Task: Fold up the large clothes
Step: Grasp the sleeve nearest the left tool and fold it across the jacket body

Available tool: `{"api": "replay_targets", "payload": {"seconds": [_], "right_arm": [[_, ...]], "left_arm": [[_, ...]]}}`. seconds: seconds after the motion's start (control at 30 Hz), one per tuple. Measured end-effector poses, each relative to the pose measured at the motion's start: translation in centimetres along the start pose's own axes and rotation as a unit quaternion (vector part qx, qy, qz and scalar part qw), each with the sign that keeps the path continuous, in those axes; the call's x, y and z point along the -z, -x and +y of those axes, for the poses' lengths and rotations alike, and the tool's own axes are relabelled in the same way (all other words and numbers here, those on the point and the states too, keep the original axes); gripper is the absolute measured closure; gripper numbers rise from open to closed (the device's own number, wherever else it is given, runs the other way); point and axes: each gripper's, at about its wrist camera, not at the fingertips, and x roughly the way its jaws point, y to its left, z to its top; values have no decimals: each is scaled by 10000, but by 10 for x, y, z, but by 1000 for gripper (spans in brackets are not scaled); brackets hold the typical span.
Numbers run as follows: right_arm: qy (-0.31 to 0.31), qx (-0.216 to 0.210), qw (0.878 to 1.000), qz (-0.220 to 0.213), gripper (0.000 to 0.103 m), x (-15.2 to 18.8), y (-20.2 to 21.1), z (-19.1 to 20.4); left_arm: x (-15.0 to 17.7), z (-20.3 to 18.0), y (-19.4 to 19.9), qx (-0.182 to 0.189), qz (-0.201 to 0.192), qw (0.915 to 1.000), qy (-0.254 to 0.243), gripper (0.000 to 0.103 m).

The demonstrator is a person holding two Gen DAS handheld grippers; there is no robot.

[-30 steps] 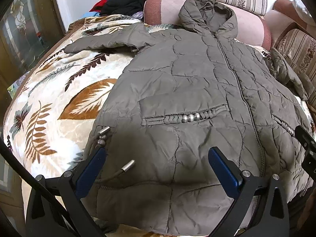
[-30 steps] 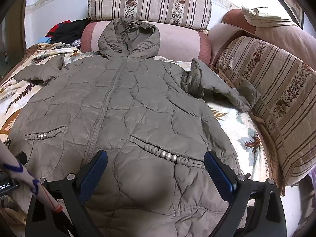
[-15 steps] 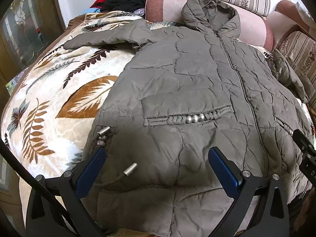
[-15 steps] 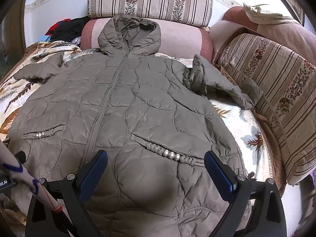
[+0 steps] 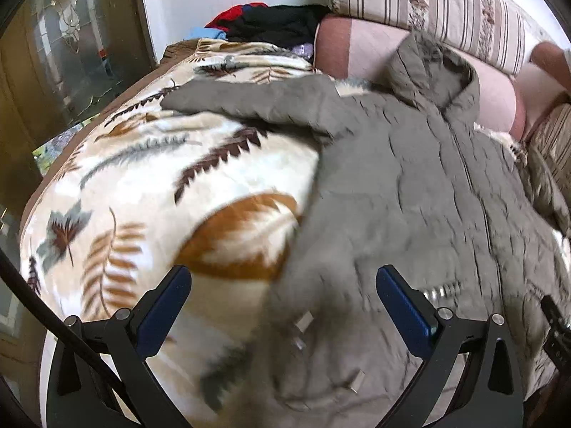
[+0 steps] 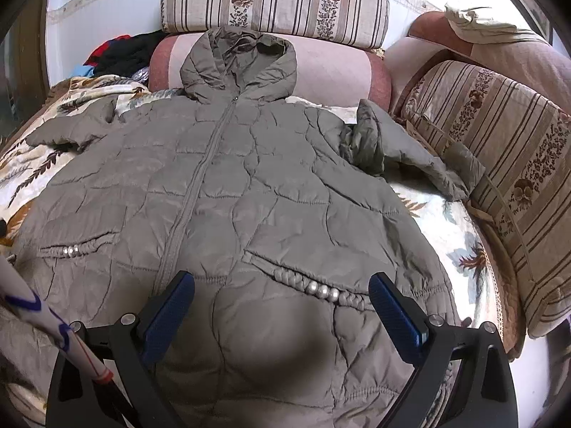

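Observation:
A large olive quilted hooded coat [image 6: 228, 192] lies face up and zipped on a leaf-patterned blanket [image 5: 150, 192]; it also shows in the left wrist view [image 5: 410, 192]. Its hood [image 6: 239, 64] rests against a pink bolster. One sleeve [image 5: 257, 103] lies stretched out to the left; the other sleeve [image 6: 403, 149] is bunched at the right. My left gripper [image 5: 282, 306] is open and empty above the coat's lower left edge. My right gripper [image 6: 282, 306] is open and empty above the lower front, near the beaded pocket [image 6: 314, 285].
Striped cushions [image 6: 506, 164] line the right side and a striped bolster [image 6: 278, 3] the back. A pile of dark and red clothes [image 5: 271, 21] lies at the back left. A glass door [image 5: 71, 50] stands left of the bed.
My left gripper has swung left, so the blanket fills more of its view, which is blurred. My right gripper has moved slightly closer over the coat. Both stay open.

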Motion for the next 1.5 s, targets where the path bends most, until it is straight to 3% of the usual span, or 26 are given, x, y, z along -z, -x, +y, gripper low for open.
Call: {"api": "replay_targets", "payload": {"seconds": [0.07, 0.3, 0.43, 0.5, 0.57, 0.8, 0.97, 1.07, 1.1, 1.13, 1.17, 1.27, 1.4, 1.5], "right_arm": [[-5, -17, 10000, -52, 3, -2, -1, -1], [68, -88, 9999, -94, 3, -10, -15, 5], [142, -52, 9999, 67, 3, -10, -32, 10], [176, -20, 9998, 118, 3, -10, -39, 11], [193, 6, 9997, 180, 3, -11, -47, 13], [212, 8, 9994, 285, 3, -14, -70, 15], [327, -5, 9992, 230, 3, -18, -78, 22], [382, -1, 9989, 274, 3, -18, -84, 25], [396, 5, 9988, 289, 3, -18, -86, 25], [403, 6, 9987, 306, 3, -18, -87, 26], [394, -1, 9987, 321, 3, -17, -89, 26], [302, -61, 9989, 365, 1, -16, -95, 24], [211, -132, 9991, 344, 1, -14, -98, 21], [194, -147, 9993, 285, 1, -13, -96, 21]], "left_arm": [[-20, 18, -1, 144, -64, 9998, 107, 8], [-112, 91, -22, 118, -466, 9949, 885, 8], [-167, 129, -68, 274, -273, 9919, 1208, 8], [-188, 145, -96, 432, -85, 9899, 1346, 13], [-205, 162, -131, 588, 195, 9853, 1590, 34], [-222, 207, -219, 833, 552, 9599, 2618, 35], [-227, 218, -258, 828, 710, 9548, 2765, 35], [-227, 222, -279, 882, 855, 9458, 3007, 35], [-227, 221, -278, 801, 784, 9463, 3032, 35], [-229, 219, -278, 733, 767, 9477, 3011, 43], [-231, 216, -278, 652, 781, 9493, 2973, 63], [-236, 207, -271, 604, 818, 9528, 2860, 90], [-247, 189, -231, 689, 508, 9630, 2557, 93], [-255, 161, -189, 985, 231, 9705, 2187, 94]]}}
